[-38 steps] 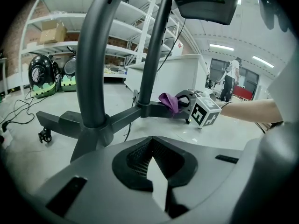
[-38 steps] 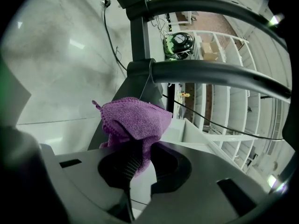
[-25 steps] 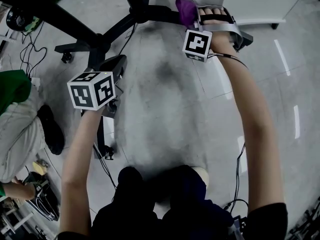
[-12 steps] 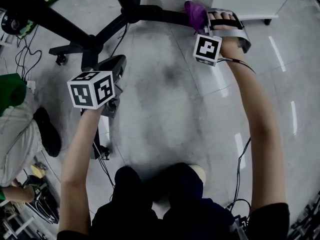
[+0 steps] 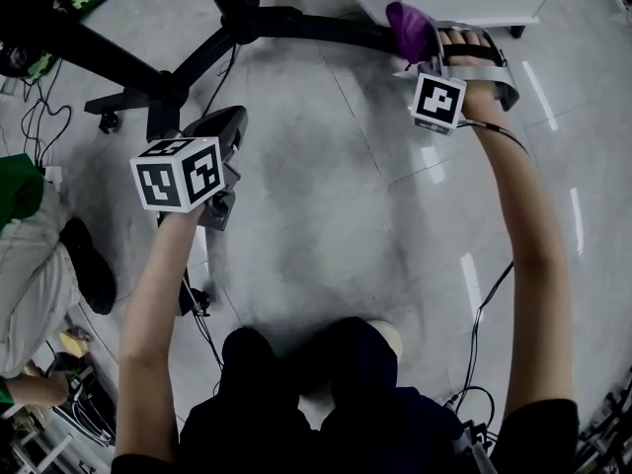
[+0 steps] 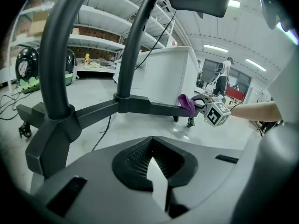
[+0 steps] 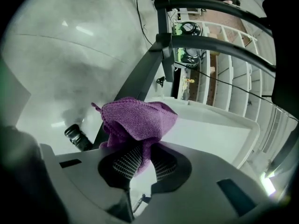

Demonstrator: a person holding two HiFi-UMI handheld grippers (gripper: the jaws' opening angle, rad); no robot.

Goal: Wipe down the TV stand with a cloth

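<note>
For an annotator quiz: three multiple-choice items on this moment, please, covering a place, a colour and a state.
1. Where is the cloth?
A. at the end of a black stand leg
B. flat on the floor
C. on a shelf
2. What colour is the cloth?
A. green
B. purple
C. white
3. The right gripper has its jaws:
A. apart, empty
B. shut on the cloth
C. shut on a cable
Answers: 1 A: it sits at the leg's end. 2 B: purple in every view. 3 B: it bunches out from between them.
</note>
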